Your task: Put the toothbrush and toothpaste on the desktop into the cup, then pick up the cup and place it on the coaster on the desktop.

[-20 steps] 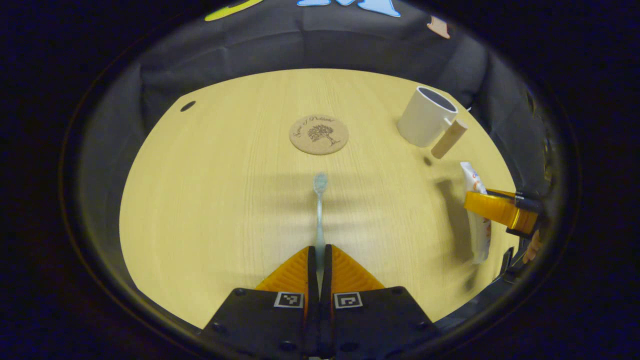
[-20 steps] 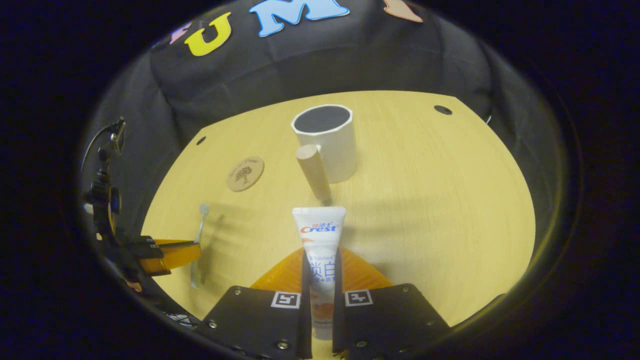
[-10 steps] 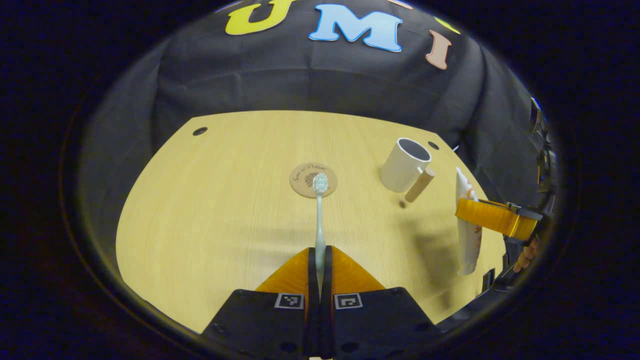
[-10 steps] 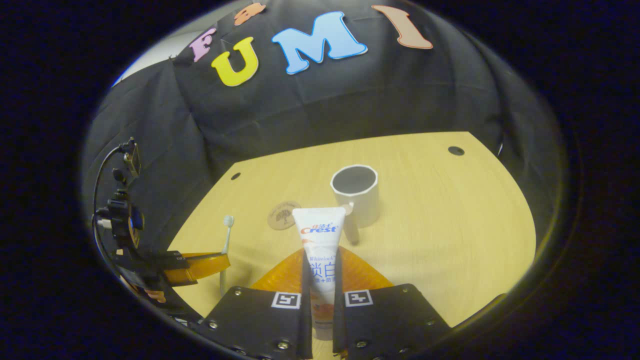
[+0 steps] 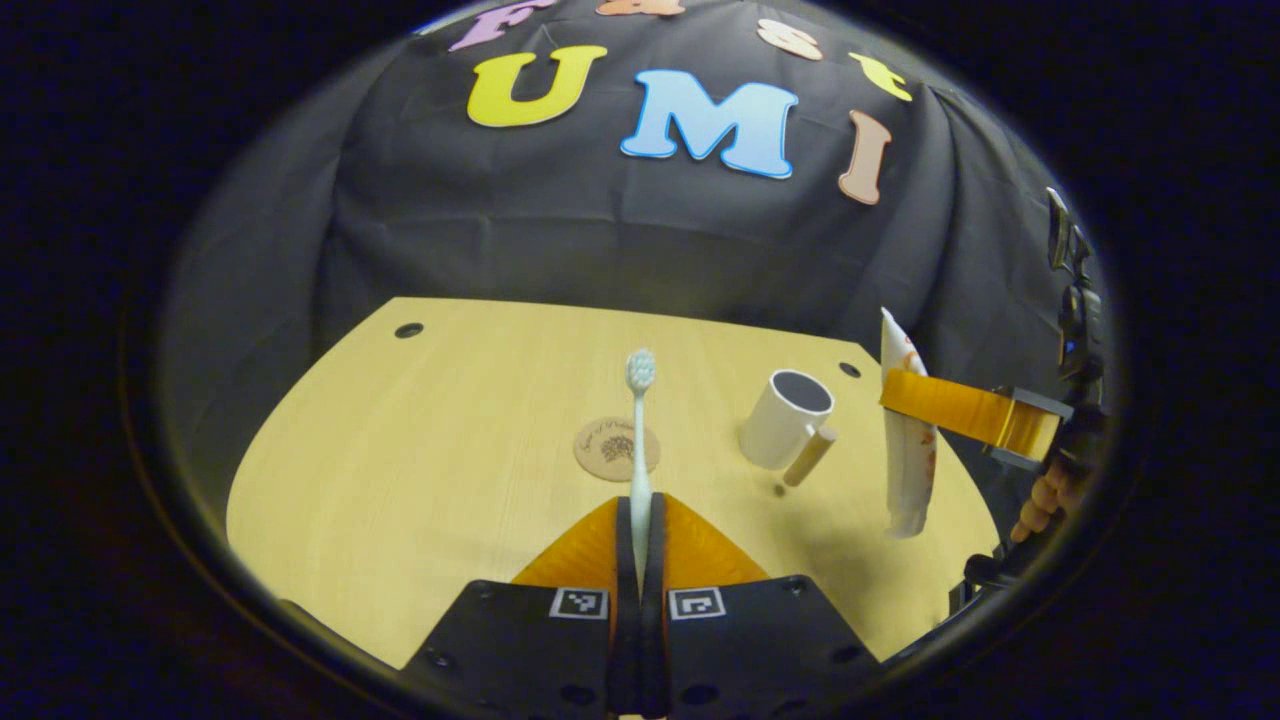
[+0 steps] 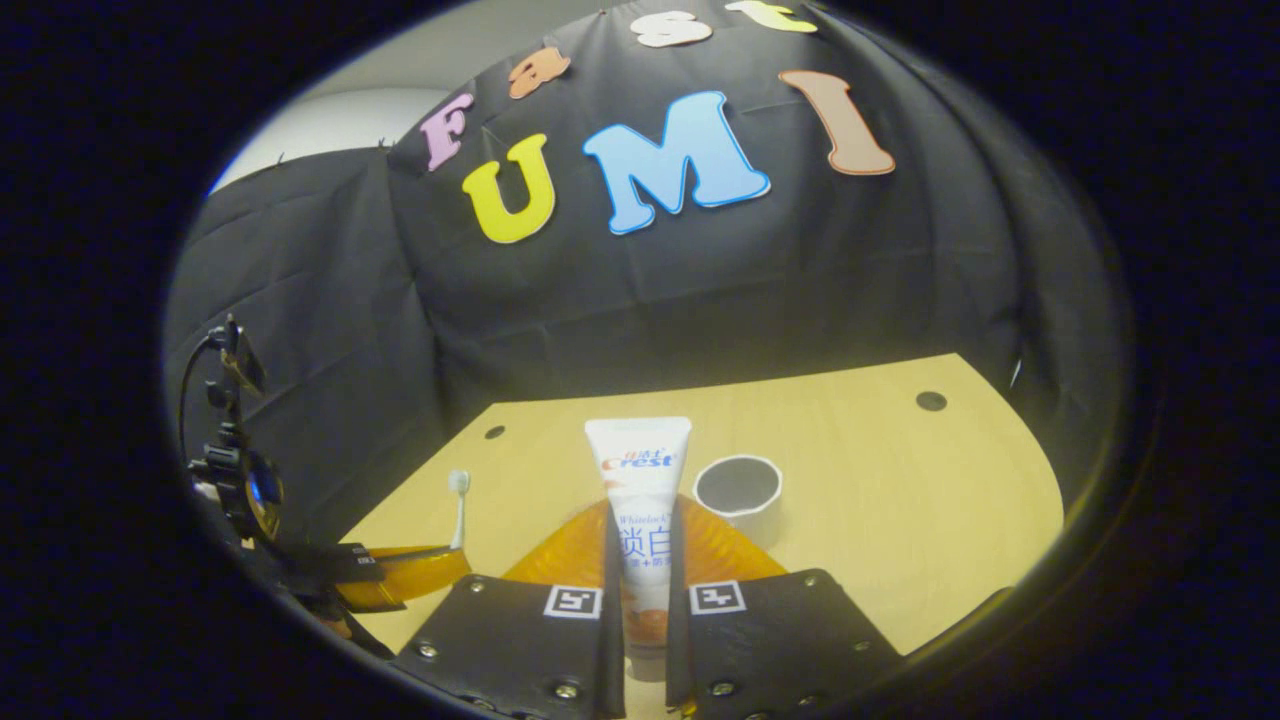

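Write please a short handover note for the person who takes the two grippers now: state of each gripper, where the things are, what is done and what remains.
Left gripper: shut on the toothbrush, held above the table, head pointing forward.
Right gripper: shut on the toothpaste, also lifted off the table.
Cup: upright and empty on the table, to the right of the coaster, apart from it.
Done: both items picked up.
Left: put both into the cup, then move the cup onto the coaster.
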`<control>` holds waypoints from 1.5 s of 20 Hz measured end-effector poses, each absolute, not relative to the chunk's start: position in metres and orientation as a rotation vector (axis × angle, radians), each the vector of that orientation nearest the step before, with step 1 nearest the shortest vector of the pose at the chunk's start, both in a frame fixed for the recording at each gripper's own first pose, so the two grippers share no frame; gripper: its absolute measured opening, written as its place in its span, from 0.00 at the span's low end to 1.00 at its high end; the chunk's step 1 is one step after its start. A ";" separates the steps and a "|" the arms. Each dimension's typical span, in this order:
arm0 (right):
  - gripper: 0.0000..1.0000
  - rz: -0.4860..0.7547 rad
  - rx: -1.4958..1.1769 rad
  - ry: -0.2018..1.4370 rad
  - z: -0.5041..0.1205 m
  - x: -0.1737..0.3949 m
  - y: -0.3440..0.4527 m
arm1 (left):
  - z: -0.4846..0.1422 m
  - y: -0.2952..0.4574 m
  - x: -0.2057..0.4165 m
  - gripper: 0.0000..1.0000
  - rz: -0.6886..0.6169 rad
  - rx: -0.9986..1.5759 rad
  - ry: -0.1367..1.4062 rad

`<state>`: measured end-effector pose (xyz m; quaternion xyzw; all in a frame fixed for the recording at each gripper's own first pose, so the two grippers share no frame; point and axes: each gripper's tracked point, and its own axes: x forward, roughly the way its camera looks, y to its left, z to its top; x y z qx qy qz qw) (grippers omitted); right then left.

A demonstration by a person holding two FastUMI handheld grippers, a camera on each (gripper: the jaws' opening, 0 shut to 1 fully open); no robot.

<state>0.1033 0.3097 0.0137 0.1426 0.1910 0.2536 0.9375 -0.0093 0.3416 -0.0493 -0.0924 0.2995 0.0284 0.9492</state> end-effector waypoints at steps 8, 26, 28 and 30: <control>0.17 0.492 0.287 0.222 0.047 0.153 0.311 | -0.013 0.334 0.023 0.08 0.077 -0.210 0.515; 0.18 0.493 0.251 0.170 -0.001 0.265 0.311 | -0.006 0.313 0.066 0.08 0.132 -0.203 0.427; 0.18 0.505 0.234 0.187 -0.013 0.267 0.313 | -0.008 0.310 0.067 0.08 0.133 -0.206 0.428; 0.18 0.525 0.228 0.208 -0.022 0.267 0.316 | -0.010 0.306 0.069 0.08 0.134 -0.214 0.430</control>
